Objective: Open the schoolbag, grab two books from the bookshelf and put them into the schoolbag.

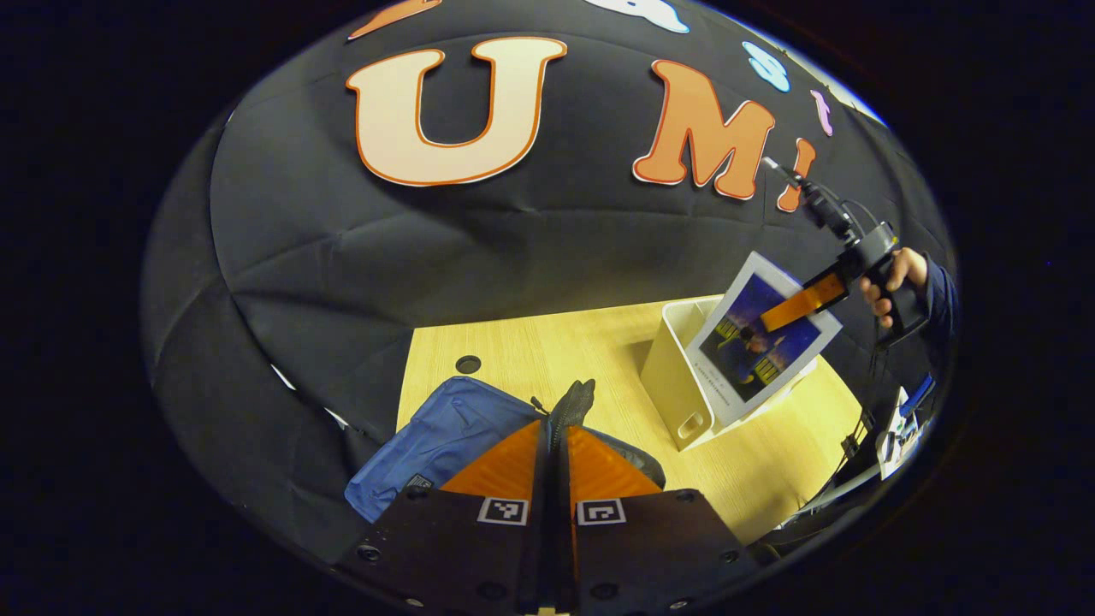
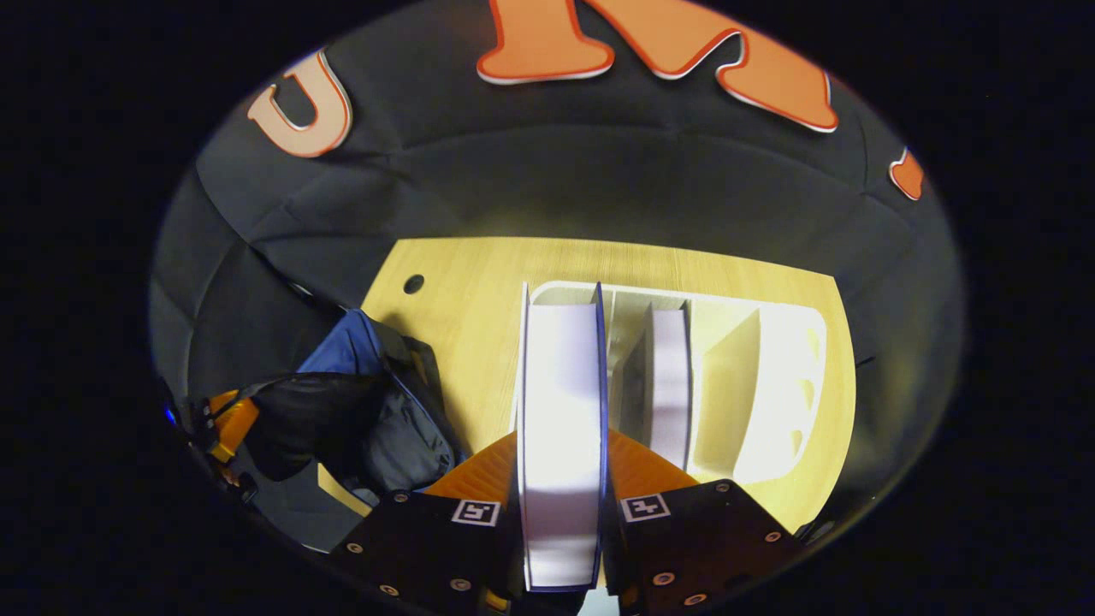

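The blue schoolbag (image 1: 445, 436) lies at the wooden table's left front. A black edge of its opening (image 1: 575, 395) rises between the orange fingers of my left gripper (image 1: 554, 428), which is shut on it. In the right gripper view the schoolbag (image 2: 368, 402) gapes with a dark inside. My right gripper (image 2: 560, 436) is shut on a blue-covered book (image 2: 560, 411), seen edge-on. From the left gripper view this book (image 1: 761, 342) hangs tilted over the white bookshelf (image 1: 676, 385), held by the right gripper (image 1: 804, 304). A second book (image 2: 669, 376) stands in the bookshelf (image 2: 770, 385).
The wooden table (image 1: 530, 342) has a round cable hole (image 1: 468, 364) at its back left. A person's hand (image 1: 894, 278) in a dark sleeve holds the right gripper. The other gripper (image 2: 224, 426) sits at the bag's left side. Bare tabletop lies between bag and shelf.
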Action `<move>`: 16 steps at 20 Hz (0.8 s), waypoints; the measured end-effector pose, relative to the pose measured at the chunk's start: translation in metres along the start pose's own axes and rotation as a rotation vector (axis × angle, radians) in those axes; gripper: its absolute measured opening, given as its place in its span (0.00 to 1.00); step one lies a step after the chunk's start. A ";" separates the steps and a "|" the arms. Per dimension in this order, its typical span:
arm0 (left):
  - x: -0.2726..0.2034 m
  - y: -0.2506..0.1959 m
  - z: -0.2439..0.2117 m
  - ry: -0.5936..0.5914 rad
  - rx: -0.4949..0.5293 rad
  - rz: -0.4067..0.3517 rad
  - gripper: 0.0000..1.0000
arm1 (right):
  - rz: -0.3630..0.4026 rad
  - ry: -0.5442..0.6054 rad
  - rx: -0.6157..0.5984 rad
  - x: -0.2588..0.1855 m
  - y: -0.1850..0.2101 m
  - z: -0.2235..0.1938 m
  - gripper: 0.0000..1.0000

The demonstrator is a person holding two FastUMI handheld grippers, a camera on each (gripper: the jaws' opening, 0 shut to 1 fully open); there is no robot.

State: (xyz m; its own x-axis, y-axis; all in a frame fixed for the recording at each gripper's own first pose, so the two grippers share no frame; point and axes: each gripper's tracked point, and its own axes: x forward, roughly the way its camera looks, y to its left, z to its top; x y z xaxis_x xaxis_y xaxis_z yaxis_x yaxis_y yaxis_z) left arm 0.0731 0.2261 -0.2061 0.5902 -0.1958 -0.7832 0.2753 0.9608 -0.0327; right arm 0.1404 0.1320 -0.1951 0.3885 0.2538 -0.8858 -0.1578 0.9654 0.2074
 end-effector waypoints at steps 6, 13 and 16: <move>0.002 -0.002 0.000 0.016 0.013 0.006 0.02 | 0.183 -0.119 0.109 -0.073 0.023 0.003 0.36; 0.003 -0.004 0.001 0.035 0.034 0.007 0.07 | 0.378 -0.118 0.225 -0.059 0.099 -0.039 0.36; 0.004 -0.004 0.001 0.041 0.033 0.006 0.07 | 0.417 -0.091 0.313 -0.037 0.125 -0.059 0.36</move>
State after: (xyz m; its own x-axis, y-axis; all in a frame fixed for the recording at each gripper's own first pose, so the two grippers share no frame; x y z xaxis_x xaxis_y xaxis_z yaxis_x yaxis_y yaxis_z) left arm 0.0752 0.2214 -0.2078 0.5607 -0.1809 -0.8080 0.2972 0.9548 -0.0075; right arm 0.0525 0.2399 -0.1607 0.4300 0.6110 -0.6647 -0.0427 0.7492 0.6610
